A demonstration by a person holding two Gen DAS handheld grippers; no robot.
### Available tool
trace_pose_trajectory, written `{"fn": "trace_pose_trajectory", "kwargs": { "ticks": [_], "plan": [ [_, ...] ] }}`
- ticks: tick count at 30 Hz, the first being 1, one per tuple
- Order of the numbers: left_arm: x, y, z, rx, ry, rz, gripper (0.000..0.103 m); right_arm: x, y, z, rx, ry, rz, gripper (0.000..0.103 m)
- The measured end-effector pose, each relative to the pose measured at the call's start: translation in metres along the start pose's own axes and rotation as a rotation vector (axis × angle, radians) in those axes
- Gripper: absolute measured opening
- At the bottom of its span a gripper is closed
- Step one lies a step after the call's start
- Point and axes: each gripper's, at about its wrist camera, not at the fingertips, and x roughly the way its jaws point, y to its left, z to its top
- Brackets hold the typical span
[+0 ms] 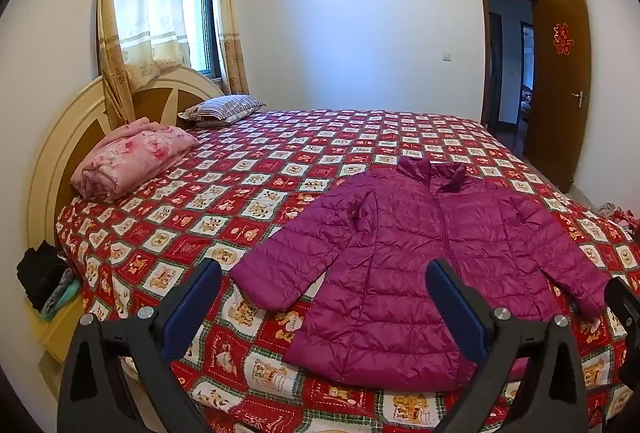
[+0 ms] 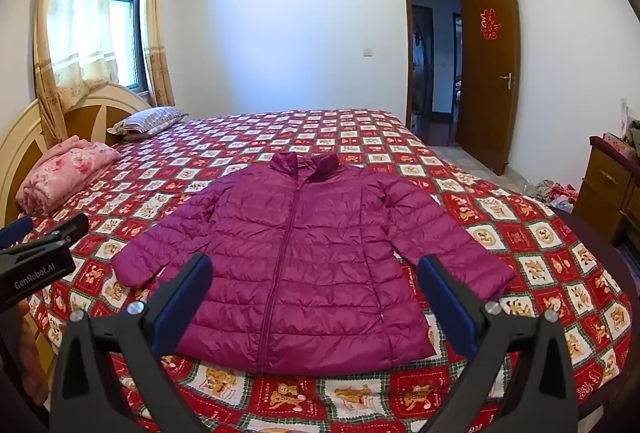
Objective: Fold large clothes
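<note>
Nearest the cameras, the left hand-held gripper [image 1: 324,297] is hanging with its jaws spread wide and nothing between them, and the right hand-held gripper [image 2: 316,293] is doing the same; both are tilting down toward the bed [image 2: 560,257]. Just beyond them the jacket [image 2: 304,253] is lying flat and zipped on the bedspread, hem toward the grippers, collar pointing away toward the far wall, so its long axis is running straight ahead of the person. In the right wrist view it is sitting almost centred between the fingers; in the left wrist view it is lying off to the right, with its left sleeve [image 1: 280,273] reaching out ahead of that gripper. Each gripper, I judge, is nearer its own side's sleeve and hem corner. Farther off, a pink blanket [image 1: 132,161] and a pillow [image 1: 224,109] are resting by the headboard.
</note>
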Motion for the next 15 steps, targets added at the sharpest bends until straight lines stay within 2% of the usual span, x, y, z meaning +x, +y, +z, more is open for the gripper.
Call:
{"fn": "trace_pose_trajectory", "kwargs": {
  "ticks": [15],
  "plan": [
    [0.0028,-0.0002,-0.0024,0.006,-0.004,-0.001,0.102,0.0035,0.0027,-0.0068,0.007,0.017,0.007,0.103]
  ]
}}
